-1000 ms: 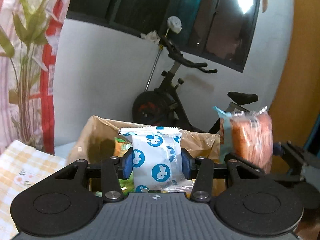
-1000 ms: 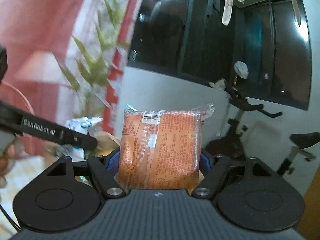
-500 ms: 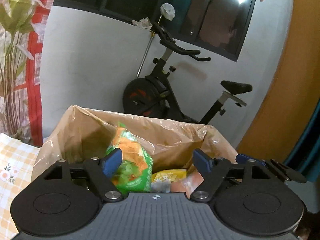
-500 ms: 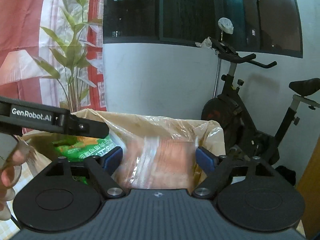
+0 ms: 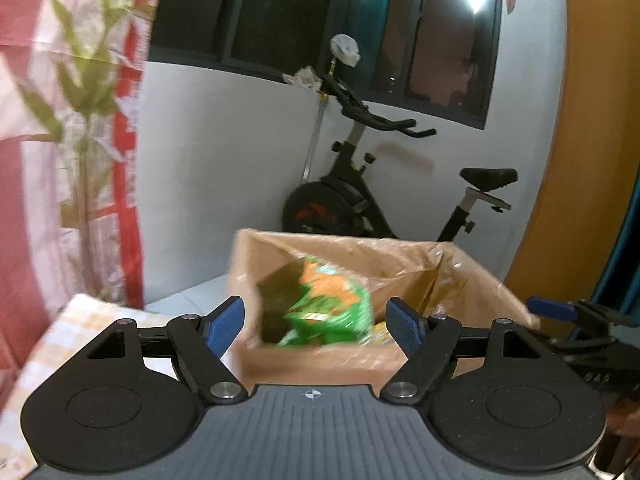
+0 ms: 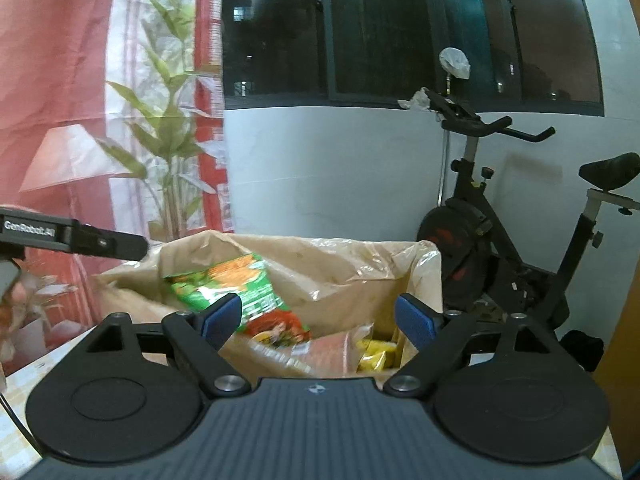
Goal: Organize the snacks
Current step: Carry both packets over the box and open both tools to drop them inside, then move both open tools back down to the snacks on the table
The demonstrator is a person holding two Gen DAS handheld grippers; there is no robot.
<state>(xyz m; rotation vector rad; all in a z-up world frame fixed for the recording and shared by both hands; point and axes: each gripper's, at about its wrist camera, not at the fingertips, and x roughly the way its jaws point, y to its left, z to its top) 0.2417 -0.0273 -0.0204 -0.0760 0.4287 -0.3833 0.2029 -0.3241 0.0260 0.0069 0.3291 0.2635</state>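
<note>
Right wrist view, both grippers' fingers [image 6: 414, 322] released, snack box [image 6: 428, 264] ahead, exercise bike [image 6: 500, 240] behind

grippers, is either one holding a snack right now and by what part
Nothing is held. The left gripper and the right gripper both stand open and empty in front of the lined box, where the green snack bag lies.

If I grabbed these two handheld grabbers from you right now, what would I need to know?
Left gripper: fingers open, holding nothing, in front of the box.
Right gripper: fingers open, holding nothing, over the same box.
In the plastic-lined box: a green snack bag, an orange-red packet and a yellow packet.
Done: those snacks are boxed.
Left: no loose snacks show in either view; look around the table before stopping.
</note>
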